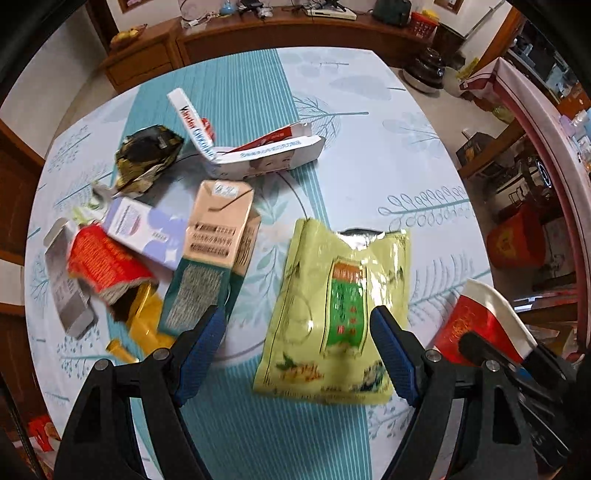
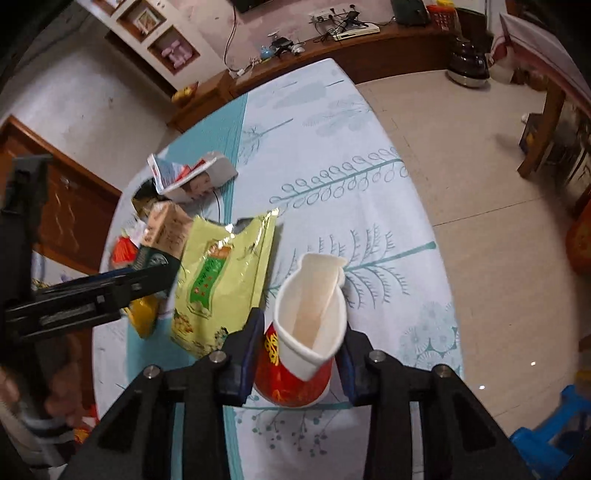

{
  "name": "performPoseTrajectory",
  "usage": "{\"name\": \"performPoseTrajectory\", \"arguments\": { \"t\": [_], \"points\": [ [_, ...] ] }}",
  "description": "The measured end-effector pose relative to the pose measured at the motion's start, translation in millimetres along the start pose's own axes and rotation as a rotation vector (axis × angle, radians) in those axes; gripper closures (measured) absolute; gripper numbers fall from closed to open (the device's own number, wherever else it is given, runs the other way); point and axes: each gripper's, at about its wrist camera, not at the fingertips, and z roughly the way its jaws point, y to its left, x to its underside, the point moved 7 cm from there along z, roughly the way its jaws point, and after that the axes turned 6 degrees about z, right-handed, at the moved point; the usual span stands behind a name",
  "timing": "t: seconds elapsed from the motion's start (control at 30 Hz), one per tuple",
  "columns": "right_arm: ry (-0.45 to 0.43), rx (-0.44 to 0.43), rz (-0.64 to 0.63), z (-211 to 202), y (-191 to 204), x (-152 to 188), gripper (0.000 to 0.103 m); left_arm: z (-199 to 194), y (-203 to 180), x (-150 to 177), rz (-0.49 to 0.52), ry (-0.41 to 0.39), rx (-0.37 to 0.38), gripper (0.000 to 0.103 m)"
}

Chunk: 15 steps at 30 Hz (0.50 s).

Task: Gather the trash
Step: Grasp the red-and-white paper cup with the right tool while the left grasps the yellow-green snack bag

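My left gripper [image 1: 299, 325] stands open over a torn yellow-green snack bag [image 1: 343, 295] lying flat on the table, one finger at each side of it, neither pad pressing on it. My right gripper [image 2: 303, 332] is shut on a red paper cup [image 2: 310, 306], squashed to an oval between the pads. The cup [image 1: 472, 321] also shows at the lower right of the left wrist view. Left of the bag lie a beige-green carton [image 1: 214, 251], a purple-white box [image 1: 147, 229], a red packet [image 1: 107, 262], a yellow wrapper [image 1: 147, 321], a dark crumpled wrapper [image 1: 147, 155] and an opened white box [image 1: 258, 155].
The table carries a teal and white leaf-print cloth [image 1: 369, 110]. A wooden sideboard [image 1: 280, 33] runs behind it. Tiled floor [image 2: 480, 166] lies to the right, with a blue stool [image 2: 554, 424] near and a red bucket [image 1: 517, 240] beyond the table edge.
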Motion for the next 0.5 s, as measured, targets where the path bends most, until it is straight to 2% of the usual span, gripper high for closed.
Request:
{"name": "performPoseTrajectory", "arguments": {
  "t": [0.2,0.33,0.5],
  "points": [
    [-0.007,-0.071,-0.003,3.6,9.8,-15.4,0.067,10.0,-5.9,-23.6,0.042,-0.011,-0.051,0.024],
    [-0.001,-0.097,-0.012,7.2,15.1,-18.9,0.067,6.2,-17.7,-29.6,0.045,-0.010,-0.009,0.026],
    [0.011,-0.109,-0.015,9.8,13.7,-18.7,0.067,8.7,-32.0,-26.1,0.079,0.002,0.000,0.026]
  ]
}}
